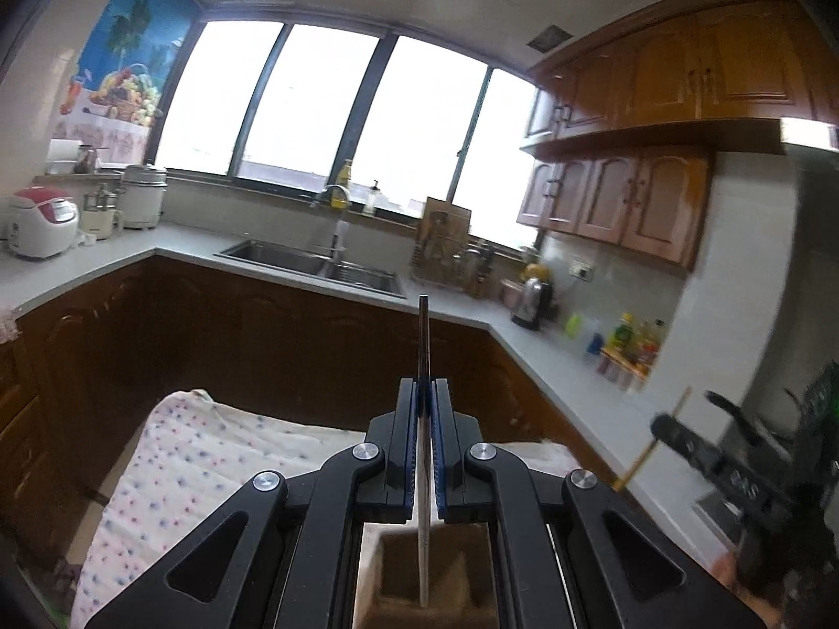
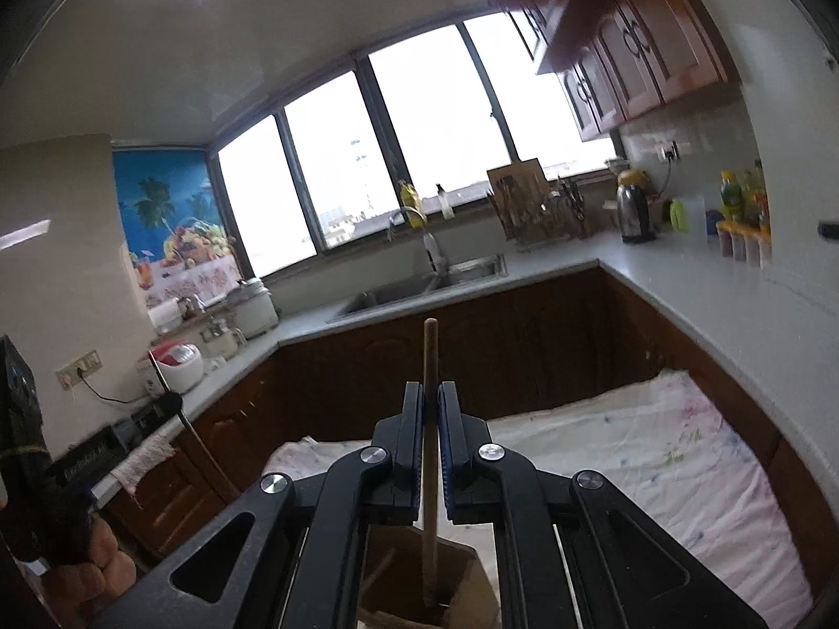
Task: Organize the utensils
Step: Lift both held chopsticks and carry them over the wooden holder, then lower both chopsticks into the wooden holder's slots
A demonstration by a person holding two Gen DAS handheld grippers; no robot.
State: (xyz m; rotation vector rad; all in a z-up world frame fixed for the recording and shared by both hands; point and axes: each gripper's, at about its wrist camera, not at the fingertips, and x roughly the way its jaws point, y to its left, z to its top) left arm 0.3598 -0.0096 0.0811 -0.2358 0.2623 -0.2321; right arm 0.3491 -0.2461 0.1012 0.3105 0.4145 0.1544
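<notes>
A flat metal utensil [image 1: 423,367] is clamped upright in the left gripper [image 1: 426,393] jaws and a wooden stick [image 2: 430,367] in the right gripper [image 2: 430,398] jaws, both held over a brown box [image 2: 461,571], so neither is judged deposited yet.

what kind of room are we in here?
A home kitchen, most likely: steel sink with faucet under a wide window, wooden wall cabinets, and a rice cooker and electric kettle on the L-shaped countertop.
</notes>
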